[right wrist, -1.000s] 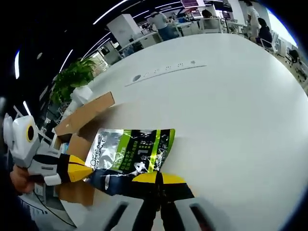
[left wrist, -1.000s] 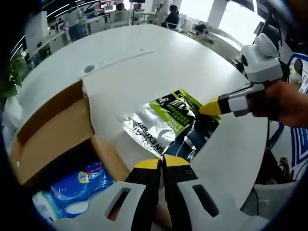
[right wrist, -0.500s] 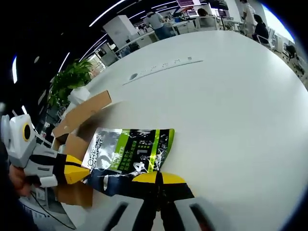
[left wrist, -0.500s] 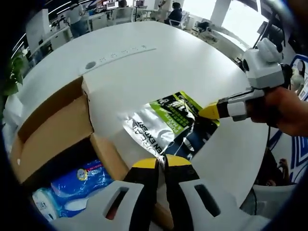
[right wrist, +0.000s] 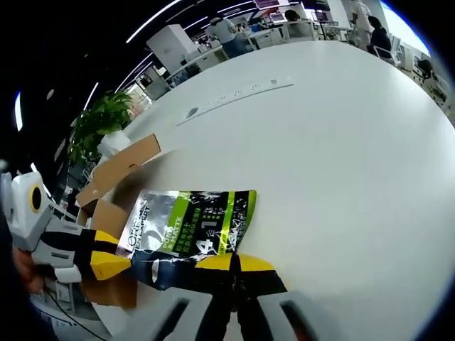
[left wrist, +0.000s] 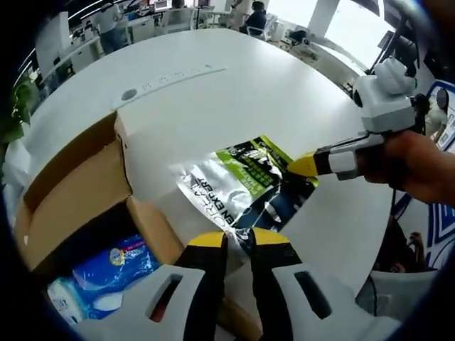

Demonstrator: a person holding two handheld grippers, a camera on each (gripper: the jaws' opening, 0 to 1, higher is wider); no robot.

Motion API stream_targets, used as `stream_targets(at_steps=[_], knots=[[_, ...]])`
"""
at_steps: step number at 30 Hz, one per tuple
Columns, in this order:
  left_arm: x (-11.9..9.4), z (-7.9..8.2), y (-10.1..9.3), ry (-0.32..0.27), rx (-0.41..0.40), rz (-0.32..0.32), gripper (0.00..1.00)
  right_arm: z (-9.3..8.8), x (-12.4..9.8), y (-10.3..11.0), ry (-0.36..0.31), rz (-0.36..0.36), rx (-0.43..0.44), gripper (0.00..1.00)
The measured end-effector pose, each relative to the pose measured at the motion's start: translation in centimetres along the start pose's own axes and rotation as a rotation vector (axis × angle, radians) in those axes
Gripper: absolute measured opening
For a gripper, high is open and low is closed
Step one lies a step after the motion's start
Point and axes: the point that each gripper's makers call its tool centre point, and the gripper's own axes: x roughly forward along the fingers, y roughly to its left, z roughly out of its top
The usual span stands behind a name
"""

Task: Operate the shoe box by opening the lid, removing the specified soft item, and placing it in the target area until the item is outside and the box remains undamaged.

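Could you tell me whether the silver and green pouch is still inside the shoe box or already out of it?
Out. The pouch lies flat on the white table beside the open shoe box.

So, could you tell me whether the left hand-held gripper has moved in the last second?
Yes: the left hand-held gripper has opened and drawn slightly back off the near edge of the pouch.

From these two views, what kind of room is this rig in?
Most likely an open-plan office. The work happens on a large white round table with a power strip set into it, desks with seated people stand behind, and a potted plant sits at the side.
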Motion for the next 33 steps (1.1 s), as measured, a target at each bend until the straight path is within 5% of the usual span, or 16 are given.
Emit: stream_targets(at_steps=[21,33], knots=[[-1.7,0.9,-0.8,-0.06,0.011,-0.025,0.24,0.8,0.3,-0.1,-0.015,-0.002,0.02,0.0],[-4.9,0.6,0.2,-0.131,-0.014,-0.035,0.26,1.1,0.9,0.7,-0.025,-0.013,0.028,0.0]])
